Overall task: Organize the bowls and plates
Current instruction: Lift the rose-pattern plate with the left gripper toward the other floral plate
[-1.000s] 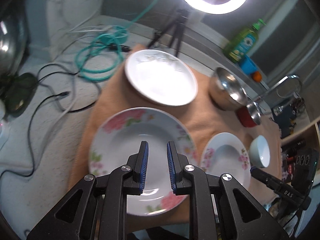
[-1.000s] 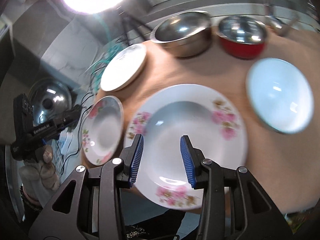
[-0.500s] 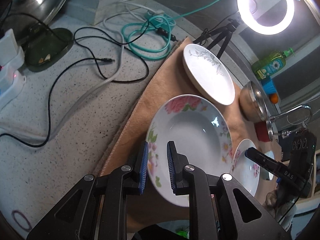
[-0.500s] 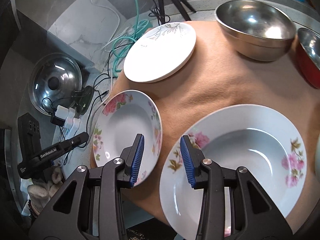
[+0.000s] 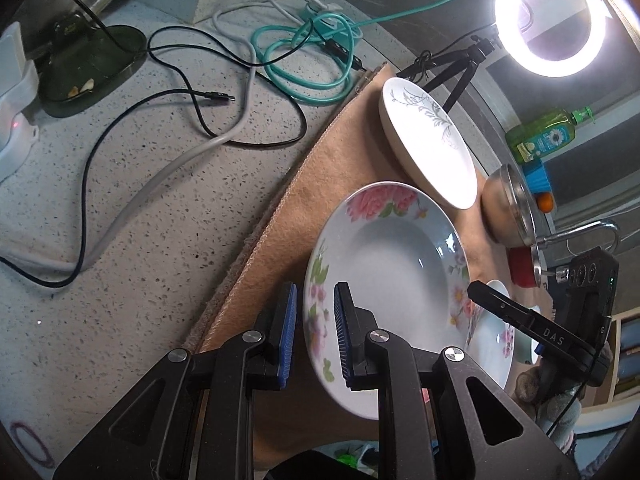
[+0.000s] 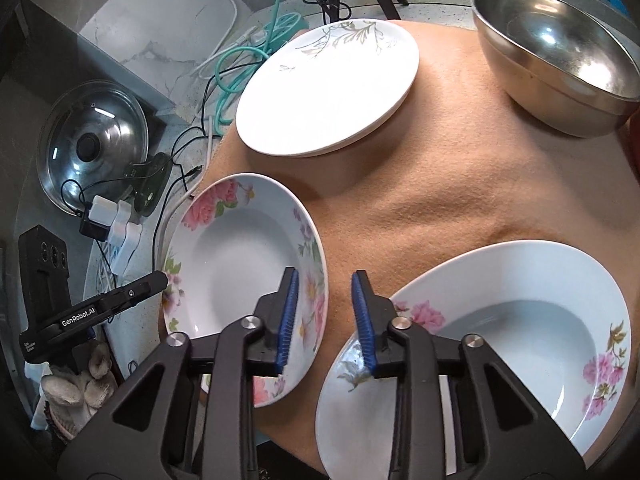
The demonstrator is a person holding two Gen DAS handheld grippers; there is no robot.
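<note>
A deep floral plate (image 5: 384, 264) lies on the tan cloth (image 6: 440, 184), at its left side. My left gripper (image 5: 316, 328) straddles the plate's left rim with a narrow gap, and a sliver of space shows beside one pad. In the right wrist view the same floral plate (image 6: 240, 264) has its right rim between the fingers of my right gripper (image 6: 325, 316). Those jaws are closing, and cloth still shows between the rim and the outer pad. A second floral plate (image 6: 500, 340) sits to the right. Behind it is a white plate with a grey leaf print (image 6: 328, 88).
A steel bowl (image 6: 560, 52) and a red bowl (image 5: 520, 272) stand at the back right of the cloth. Loose cables (image 5: 304, 56) cover the speckled counter on the left, near a pot lid (image 6: 92, 140). A ring light (image 5: 552, 20), a soap bottle (image 5: 544, 136) and a tap (image 5: 580, 232) line the back.
Both grippers have come down to opposite rims of the left floral plate. The right one moved over from the other floral plate, and its jaws have narrowed.
</note>
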